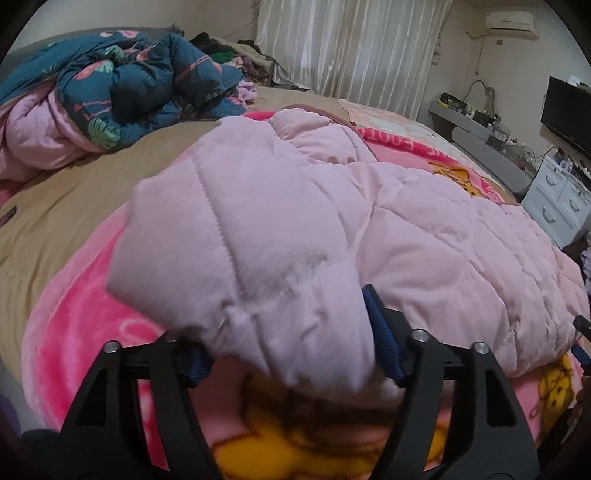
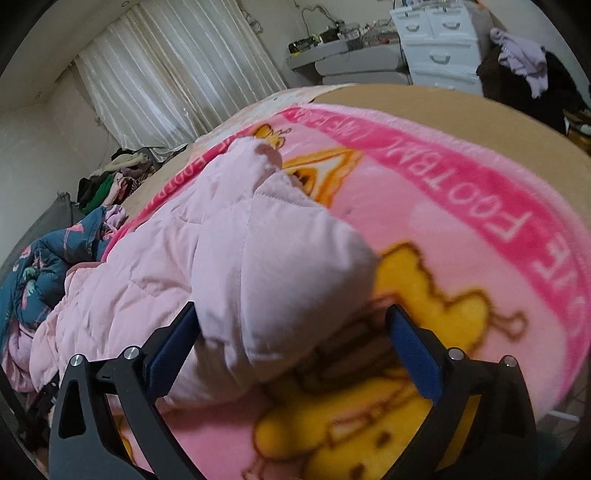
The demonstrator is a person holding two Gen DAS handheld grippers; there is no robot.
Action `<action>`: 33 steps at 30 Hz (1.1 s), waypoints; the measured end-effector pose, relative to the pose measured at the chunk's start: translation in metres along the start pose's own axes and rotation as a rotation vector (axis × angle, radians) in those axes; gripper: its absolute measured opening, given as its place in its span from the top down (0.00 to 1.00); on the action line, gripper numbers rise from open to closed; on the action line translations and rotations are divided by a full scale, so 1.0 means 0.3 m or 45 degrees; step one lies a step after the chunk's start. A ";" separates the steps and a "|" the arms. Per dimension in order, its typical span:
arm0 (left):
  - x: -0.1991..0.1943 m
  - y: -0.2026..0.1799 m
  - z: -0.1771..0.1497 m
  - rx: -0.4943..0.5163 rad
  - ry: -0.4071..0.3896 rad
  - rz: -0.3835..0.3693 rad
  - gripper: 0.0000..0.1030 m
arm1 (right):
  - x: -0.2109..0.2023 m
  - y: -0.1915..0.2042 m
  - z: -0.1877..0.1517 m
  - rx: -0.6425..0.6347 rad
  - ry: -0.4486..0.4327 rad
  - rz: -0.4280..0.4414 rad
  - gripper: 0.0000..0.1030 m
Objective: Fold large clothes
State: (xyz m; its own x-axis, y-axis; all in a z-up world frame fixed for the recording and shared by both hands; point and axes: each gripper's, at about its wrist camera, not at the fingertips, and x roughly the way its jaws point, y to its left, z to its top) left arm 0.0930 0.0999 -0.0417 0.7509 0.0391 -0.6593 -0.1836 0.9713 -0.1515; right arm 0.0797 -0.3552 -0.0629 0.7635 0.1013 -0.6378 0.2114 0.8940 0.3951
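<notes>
Pale pink quilted jacket [image 1: 332, 206] lies spread on a pink cartoon blanket [image 1: 74, 332] on the bed; blanket shows yellow figures and bright pink lettered border; tan bed cover [image 1: 74, 192] beneath it.

Left claw [image 1: 291, 354]: jaws spread wide, blue pads [image 1: 380, 332] showing; a padded end of the jacket, seemingly a sleeve, sits between them; fabric touches the right-side pad, left pad partly hidden under the cloth; the jaws look too far apart to be clamping it, so open around the cloth, not pinching.

Right claw [image 2: 295, 350]: jaws also wide; another bulging end of the jacket [image 2: 258, 266] fills the left part of the gap, pressing the left pad [image 2: 173, 343]; the right pad stands clear of the cloth with blanket [image 2: 461, 206] visible between; open, no grip.

Both views blurred near the claws.

Surroundings: crumpled teal floral quilt [image 1: 140, 81] with pink lining at the far side of the bed, well apart from the jacket; heap of mixed clothes [image 2: 110, 177] beyond it; white pleated curtain [image 1: 351, 44] on the far wall; white drawer unit [image 2: 439, 44] and a grey shelf of clutter [image 2: 343, 55] beside the bed; dark screen [image 1: 565, 110]; air conditioner [image 1: 511, 22] high on the wall.
</notes>
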 end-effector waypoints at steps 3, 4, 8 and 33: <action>-0.037 0.022 -0.020 -0.003 0.002 -0.014 0.26 | -0.065 0.001 -0.018 -0.061 -0.046 -0.021 0.04; -0.059 0.031 -0.029 -0.002 0.007 -0.019 0.24 | -0.089 0.005 -0.022 -0.088 -0.066 -0.027 0.04; -0.146 0.050 -0.049 0.012 -0.024 0.024 0.13 | -0.172 0.032 -0.044 -0.196 -0.128 -0.046 0.04; -0.551 -0.193 -0.161 0.150 -0.190 -0.086 0.09 | -0.625 0.456 -0.296 -0.791 -0.299 0.166 0.04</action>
State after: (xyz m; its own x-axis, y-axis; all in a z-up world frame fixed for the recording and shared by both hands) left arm -0.0512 0.0258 0.0404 0.8462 -0.0014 -0.5328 -0.0605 0.9933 -0.0987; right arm -0.0888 -0.2130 0.0520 0.8863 0.1908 -0.4220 -0.2279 0.9729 -0.0388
